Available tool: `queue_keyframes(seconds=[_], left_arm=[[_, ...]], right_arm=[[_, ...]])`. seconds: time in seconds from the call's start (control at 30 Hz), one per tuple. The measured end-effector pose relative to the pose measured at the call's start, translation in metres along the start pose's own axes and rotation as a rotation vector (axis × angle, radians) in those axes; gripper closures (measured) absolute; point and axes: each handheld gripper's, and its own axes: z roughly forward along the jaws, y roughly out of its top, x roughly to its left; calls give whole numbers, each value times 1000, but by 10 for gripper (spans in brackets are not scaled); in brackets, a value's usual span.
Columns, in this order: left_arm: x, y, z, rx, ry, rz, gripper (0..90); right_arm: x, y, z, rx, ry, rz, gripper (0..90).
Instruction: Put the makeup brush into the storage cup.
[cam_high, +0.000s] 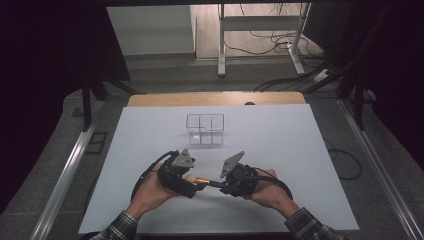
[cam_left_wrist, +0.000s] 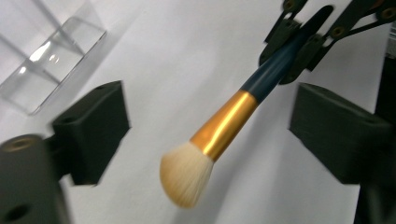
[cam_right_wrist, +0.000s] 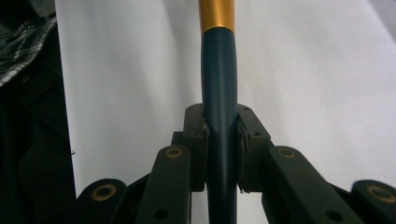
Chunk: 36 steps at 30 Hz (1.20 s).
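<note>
We see a white table (cam_high: 280, 165) with a wooden far edge — a clear divided organizer (cam_high: 205, 129) rests on it.

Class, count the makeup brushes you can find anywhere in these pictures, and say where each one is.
1. The makeup brush is held by its dark handle in the right gripper, its bristles between the open jaws of the left gripper.
</note>
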Motion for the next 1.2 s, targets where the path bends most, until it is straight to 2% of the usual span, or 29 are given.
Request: queue_keyframes(seconds=[0.1, 0.17, 0.2, 0.33, 0.53, 0.73, 0.93, 1.03, 1.2], left_arm=[[2, -3, -1, 1, 15, -18, 65], [3, -4, -1, 3, 24, -17, 50], [3, -6, -1, 9, 53, -14, 39], [8, -13, -3, 7, 96, -16, 20], [15, -21, -6, -6, 116, -22, 26], [20, -29, -8, 4, 137, -63, 22], [23, -36, -13, -2, 117, -123, 35], [22, -40, -13, -6, 93, -153, 37], [19, -43, -11, 4, 39, -229, 30]], right_arm=[[-1, -1, -1, -3, -2, 12, 770], [-1, -1, -2, -3, -10, 16, 770], [-1, -2, -3, -4, -10, 20, 770], [-3, -3, -6, -10, -27, 33, 770], [-7, -7, -11, -24, -50, 61, 770], [-10, -10, -16, -48, -85, 77, 770], [-10, -12, -23, -78, -114, 99, 770], [-10, -13, -26, -94, -131, 112, 770], [-10, -15, -32, -132, -160, 123, 770]])
